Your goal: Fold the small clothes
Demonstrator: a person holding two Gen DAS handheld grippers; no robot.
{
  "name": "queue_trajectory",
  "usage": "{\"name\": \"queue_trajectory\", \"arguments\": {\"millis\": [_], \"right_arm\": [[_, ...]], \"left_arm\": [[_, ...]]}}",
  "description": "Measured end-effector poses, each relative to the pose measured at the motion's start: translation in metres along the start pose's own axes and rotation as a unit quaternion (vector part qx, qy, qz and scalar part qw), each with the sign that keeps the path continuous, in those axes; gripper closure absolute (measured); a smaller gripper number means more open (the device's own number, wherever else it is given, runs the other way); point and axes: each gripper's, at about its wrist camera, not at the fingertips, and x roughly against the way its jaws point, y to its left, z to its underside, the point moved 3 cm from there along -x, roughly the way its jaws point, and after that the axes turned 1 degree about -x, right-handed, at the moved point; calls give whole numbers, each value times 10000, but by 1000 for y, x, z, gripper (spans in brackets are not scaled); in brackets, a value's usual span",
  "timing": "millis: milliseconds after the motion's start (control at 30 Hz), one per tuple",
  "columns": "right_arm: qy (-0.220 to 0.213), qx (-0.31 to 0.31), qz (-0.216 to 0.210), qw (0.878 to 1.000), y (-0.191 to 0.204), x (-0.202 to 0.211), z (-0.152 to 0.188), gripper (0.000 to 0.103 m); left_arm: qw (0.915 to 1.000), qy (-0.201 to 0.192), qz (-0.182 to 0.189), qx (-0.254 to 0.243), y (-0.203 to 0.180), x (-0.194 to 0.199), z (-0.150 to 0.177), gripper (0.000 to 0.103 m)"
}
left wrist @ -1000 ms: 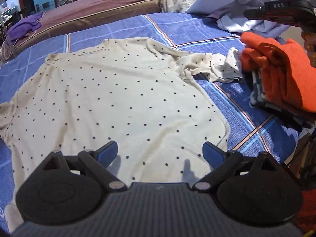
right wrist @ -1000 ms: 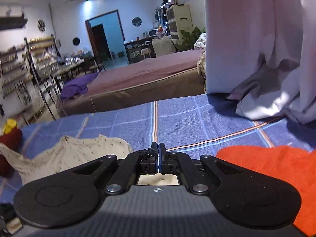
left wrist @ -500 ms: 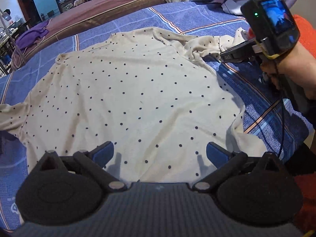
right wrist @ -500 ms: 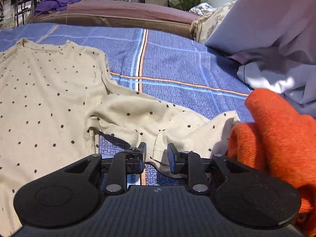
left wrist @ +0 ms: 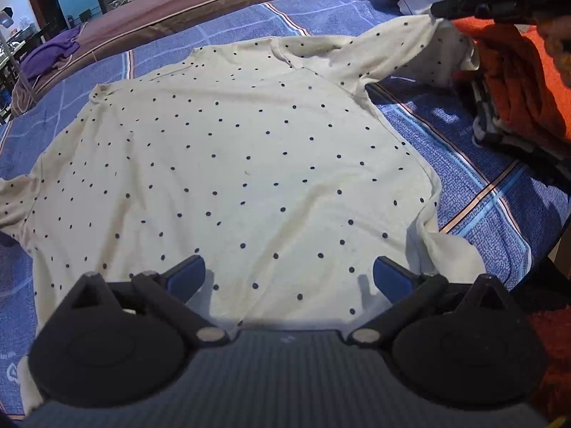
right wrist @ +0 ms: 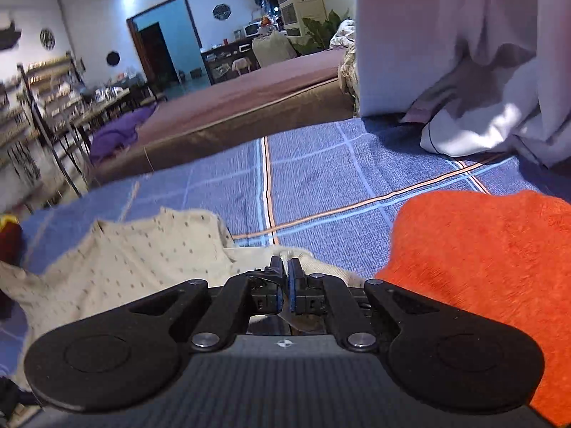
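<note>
Spotted shirt [left wrist: 242, 164] spread flat on the blue bedspread [left wrist: 474, 164], one sleeve [left wrist: 403, 53] lifted beside the orange pile [left wrist: 517, 82]. Right gripper [right wrist: 286, 267] just clamped on that sleeve. Left gripper [left wrist: 289, 273] gaping, empty, above the hem. Likely next: sleeve across the body.
</note>
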Motion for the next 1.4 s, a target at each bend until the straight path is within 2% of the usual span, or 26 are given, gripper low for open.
{"name": "queue_trajectory", "arguments": {"millis": [67,200,300,333,400,433,500,600,700,767,833,933,1033,1067,1100,1133,1167,1233,1267,1333,1400], "right_arm": [[-29,-391,-251,9989,-16,10,-14,98],[-163,-600,-87,9980,-40,22,-33,103],[-244,-843,-214,9959,-51,32,-37,102],[-231,-729,-213,9968,-46,32,-36,95],[17,-245,-231,9994,-27,27,-25,47],[197,75,-300,9993,-15,22,-17,39],[427,739,-394,9956,12,11,5,35],[773,1925,-293,9778,50,-10,45,35],[876,3073,-183,9474,77,-26,84,41],[808,3576,139,9303,83,-41,100,41],[868,3914,497,9148,84,-58,111,41],[988,4045,593,9073,82,-65,119,41],[809,4552,943,8817,85,-66,129,41],[811,4549,966,8815,83,-66,130,46],[793,4438,909,8880,81,-64,128,72],[747,4275,873,8967,79,-62,125,93],[692,4161,859,9026,77,-59,121,102],[450,3966,908,9124,73,-50,110,101],[357,3781,855,9211,70,-43,103,102],[276,3164,632,9461,61,-31,82,102],[208,2161,359,9755,42,-15,53,102]], "left_arm": [[10000,0,-8,14,0,0,0,1],[10000,24,-1,19,0,0,2,1],[10000,31,-12,57,1,0,2,1],[10000,28,-6,69,1,0,2,1],[10000,23,-2,64,1,0,0,1],[10000,20,-11,51,0,0,0,1],[10000,13,-23,-4,-2,1,0,1],[9999,54,-42,-85,-6,1,2,0],[9999,100,-41,-84,-6,0,5,0],[9999,118,-27,-63,-6,0,5,0],[9999,129,-38,-67,-6,0,6,0],[9999,116,-27,-71,-5,1,6,0],[9999,159,-14,-16,-4,-2,6,0],[9998,178,-17,-17,-5,-3,6,0],[9998,193,-23,-32,-5,-4,7,0],[9998,204,-21,-56,-5,-4,7,0],[9998,207,-16,-76,-5,-4,7,0],[9997,216,-24,-88,-5,-4,8,0],[9997,228,-24,-75,-5,-5,8,0],[9997,246,-16,-40,-4,-5,8,0],[9997,256,-14,-39,-4,-6,8,0]]}}
